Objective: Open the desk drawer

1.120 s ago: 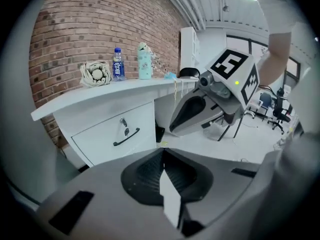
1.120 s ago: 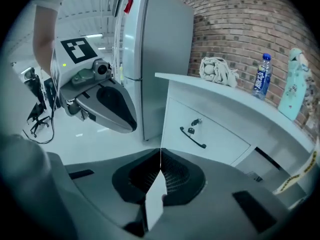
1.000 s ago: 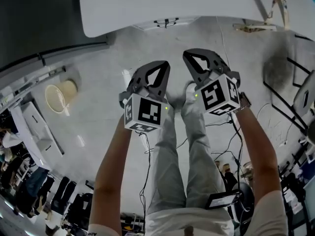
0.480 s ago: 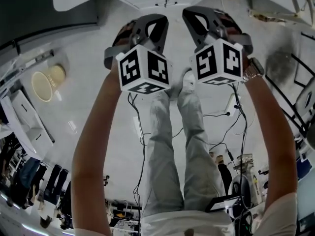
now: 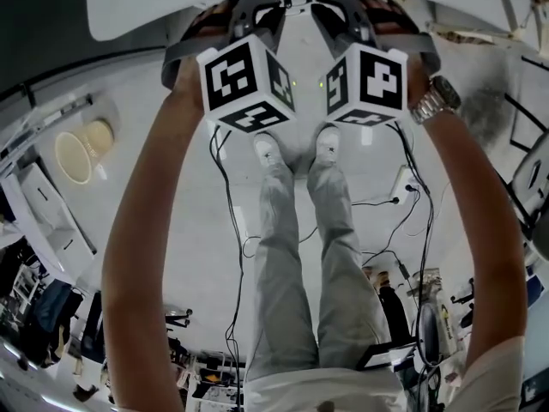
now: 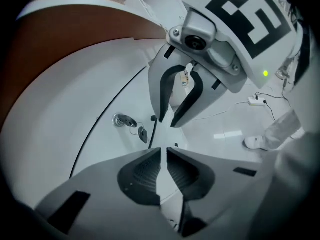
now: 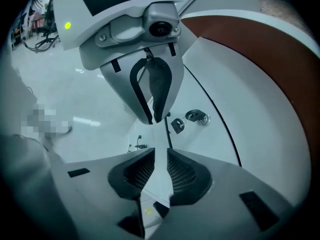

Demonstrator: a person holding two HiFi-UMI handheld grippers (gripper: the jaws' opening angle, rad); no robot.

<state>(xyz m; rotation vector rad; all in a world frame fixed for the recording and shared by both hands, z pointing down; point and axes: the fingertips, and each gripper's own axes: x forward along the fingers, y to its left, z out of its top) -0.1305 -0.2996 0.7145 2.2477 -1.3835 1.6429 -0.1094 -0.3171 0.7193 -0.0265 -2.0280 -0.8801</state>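
Note:
The white desk top (image 5: 154, 7) runs across the top of the head view. Both grippers reach under its front edge, side by side. Left gripper (image 5: 257, 7) and right gripper (image 5: 339, 7) have their fingertips hidden there. The gripper views show the white drawer front (image 6: 75, 134) with a lock (image 6: 121, 120) and a hanging key (image 6: 142, 133); the lock (image 7: 197, 117) and key (image 7: 177, 125) show in the right gripper view as well. Left gripper (image 6: 162, 166) and right gripper (image 7: 160, 169) have just been opening; each stands at a narrow gap, pads pressing on nothing, the drawer's white edge showing through.
The person's legs and white shoes (image 5: 268, 148) stand on the pale floor below the desk. Black cables and a power strip (image 5: 403, 183) lie around the feet. A round cream object (image 5: 73, 157) sits at the left, a wire chair (image 5: 532, 170) at the right.
Both grippers have moved up the picture to the desk's front edge, and both have rolled, so their marker cubes show other faces. Their fingers now sit under the desk top.

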